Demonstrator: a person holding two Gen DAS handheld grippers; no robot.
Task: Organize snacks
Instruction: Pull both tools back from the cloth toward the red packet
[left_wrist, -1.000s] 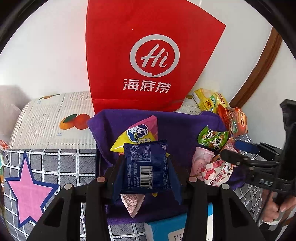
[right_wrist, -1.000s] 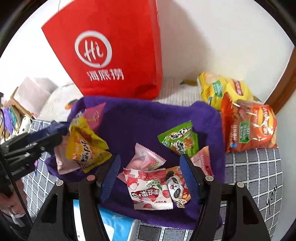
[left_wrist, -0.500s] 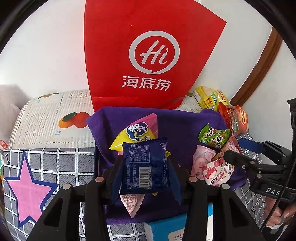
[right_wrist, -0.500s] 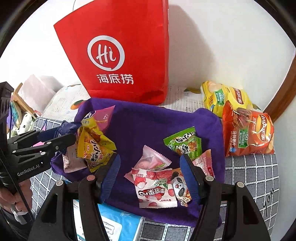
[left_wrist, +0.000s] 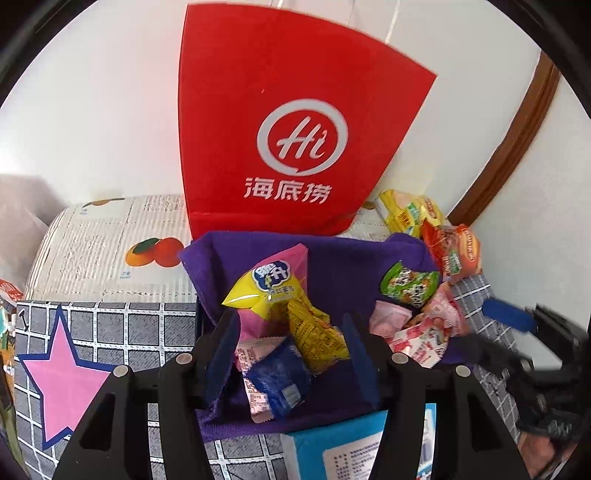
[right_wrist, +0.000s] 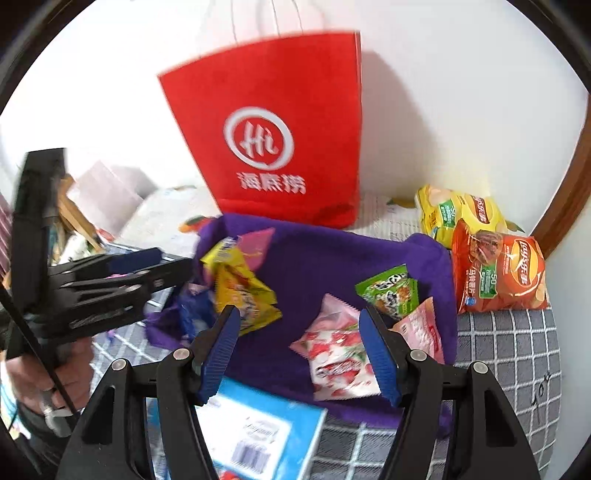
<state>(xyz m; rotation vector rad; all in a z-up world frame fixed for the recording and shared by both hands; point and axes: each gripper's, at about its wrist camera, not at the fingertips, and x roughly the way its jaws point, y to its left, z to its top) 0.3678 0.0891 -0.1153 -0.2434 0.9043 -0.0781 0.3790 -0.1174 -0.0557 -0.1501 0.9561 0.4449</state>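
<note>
The left claw (left_wrist: 290, 350) has just been opening; its jaws stand apart, gripping nothing. The blue packet (left_wrist: 281, 380) lies below and between them, near the purple cloth's (left_wrist: 343, 266) front-left corner. The right claw (right_wrist: 297, 350) hangs half-open and empty over the cloth's front edge.

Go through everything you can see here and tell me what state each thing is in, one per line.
Left tool: open, jaws just opened, nothing gripped.
Blue snack packet: released, lying on the purple cloth.
Right tool: open, empty, above the cloth.
Red paper bag: upright against the wall.
Purple cloth: spread out, snacks scattered on it.
Red chip bag: sealed, lying beside the cloth.
Yellow chip bag: sealed, lying behind the red one.
</note>
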